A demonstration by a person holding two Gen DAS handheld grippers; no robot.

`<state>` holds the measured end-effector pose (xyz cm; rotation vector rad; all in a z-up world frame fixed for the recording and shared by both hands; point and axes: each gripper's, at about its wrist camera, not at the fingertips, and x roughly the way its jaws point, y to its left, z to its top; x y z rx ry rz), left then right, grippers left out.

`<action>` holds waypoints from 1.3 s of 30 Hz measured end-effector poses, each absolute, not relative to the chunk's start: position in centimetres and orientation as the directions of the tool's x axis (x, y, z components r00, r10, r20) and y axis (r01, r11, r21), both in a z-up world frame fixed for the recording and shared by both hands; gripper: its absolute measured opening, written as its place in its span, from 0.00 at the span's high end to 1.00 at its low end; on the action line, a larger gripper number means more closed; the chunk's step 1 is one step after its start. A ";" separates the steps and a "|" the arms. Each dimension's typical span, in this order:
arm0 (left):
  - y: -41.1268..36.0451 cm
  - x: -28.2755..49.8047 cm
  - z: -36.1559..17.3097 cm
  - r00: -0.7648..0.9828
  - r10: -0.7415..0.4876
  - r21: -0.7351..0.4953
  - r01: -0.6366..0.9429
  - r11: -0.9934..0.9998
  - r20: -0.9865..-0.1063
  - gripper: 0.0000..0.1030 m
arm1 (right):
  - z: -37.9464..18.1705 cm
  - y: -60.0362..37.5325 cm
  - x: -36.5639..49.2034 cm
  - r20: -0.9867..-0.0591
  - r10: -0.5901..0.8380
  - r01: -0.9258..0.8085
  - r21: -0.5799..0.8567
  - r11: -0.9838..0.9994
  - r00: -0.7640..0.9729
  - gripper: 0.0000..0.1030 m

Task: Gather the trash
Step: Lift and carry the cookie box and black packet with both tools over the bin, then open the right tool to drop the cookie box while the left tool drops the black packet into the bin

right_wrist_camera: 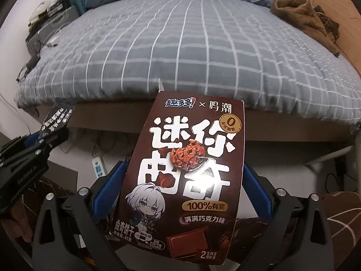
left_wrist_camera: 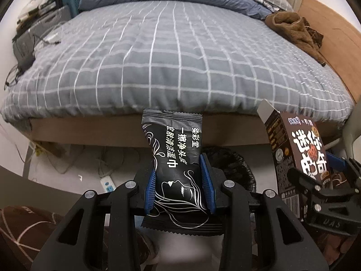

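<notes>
Trash is already picked up: the left gripper (left_wrist_camera: 179,181) clamps a black foil wet-wipe packet (left_wrist_camera: 176,158), the right gripper (right_wrist_camera: 180,192) clamps a brown cardboard cookie box (right_wrist_camera: 187,176), both in front of the bed's (left_wrist_camera: 171,63) foot edge, so next probably needs a bin.

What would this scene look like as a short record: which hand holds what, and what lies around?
left gripper: jaws shut on black packet, held upright
right gripper: jaws shut on cookie box, top flap open
bed: grey checked cover, ahead of both grippers
brown cloth: on the bed, far right
bin: dark, on the floor behind the packet
power strip: on the floor, left
</notes>
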<state>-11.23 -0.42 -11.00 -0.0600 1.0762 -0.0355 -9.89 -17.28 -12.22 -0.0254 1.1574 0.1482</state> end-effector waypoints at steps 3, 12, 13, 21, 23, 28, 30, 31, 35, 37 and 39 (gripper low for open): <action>0.2 -11.0 -12.2 0.453 -0.055 -0.064 -0.005 0.998 -0.890 0.66 | -13.7 -16.7 -9.7 -0.926 0.108 -0.144 0.059 0.988 0.362 0.09; 2.2 -9.6 -15.5 0.398 -0.035 -0.059 -0.046 0.997 -0.917 0.66 | -18.4 -14.3 -8.0 -0.957 0.136 -0.176 0.092 0.980 0.258 0.09; 2.4 -9.4 -15.7 0.393 -0.034 -0.060 -0.054 0.997 -0.919 0.66 | -18.7 -14.0 -7.8 -0.958 0.138 -0.179 0.094 0.979 0.252 0.08; 4.2 -8.1 -17.6 0.357 -0.025 -0.062 -0.092 0.994 -0.934 0.66 | -21.5 -12.5 -5.8 -0.973 0.131 -0.179 0.096 0.979 0.191 0.08; 4.3 -7.9 -18.1 0.349 -0.028 -0.065 -0.094 0.993 -0.937 0.66 | -22.0 -12.3 -5.4 -0.975 0.126 -0.182 0.092 0.979 0.184 0.07; 4.4 -7.7 -18.8 0.339 -0.037 -0.073 -0.094 0.993 -0.940 0.66 | -22.3 -11.7 -5.3 -0.972 0.121 -0.200 0.080 0.977 0.203 0.07; 4.3 -7.8 -19.0 0.337 -0.039 -0.074 -0.092 0.993 -0.941 0.66 | -22.4 -11.7 -5.7 -0.971 0.115 -0.189 0.075 0.979 0.210 0.07; 4.3 -7.8 -19.1 0.335 -0.039 -0.074 -0.092 0.993 -0.941 0.66 | -22.5 -11.9 -5.7 -0.970 0.115 -0.183 0.076 0.980 0.212 0.07; 4.0 -8.0 -19.7 0.331 -0.042 -0.074 -0.085 0.994 -0.943 0.66 | -23.0 -11.8 -6.1 -0.973 0.108 -0.186 0.069 0.980 0.205 0.07; 4.2 -8.1 -19.9 0.330 -0.042 -0.073 -0.084 0.994 -0.943 0.66 | -23.2 -11.7 -6.2 -0.973 0.111 -0.192 0.072 0.979 0.204 0.07; 4.3 -8.1 -19.9 0.329 -0.040 -0.073 -0.087 0.994 -0.943 0.66 | -23.2 -11.6 -6.1 -0.971 0.116 -0.189 0.076 0.979 0.210 0.07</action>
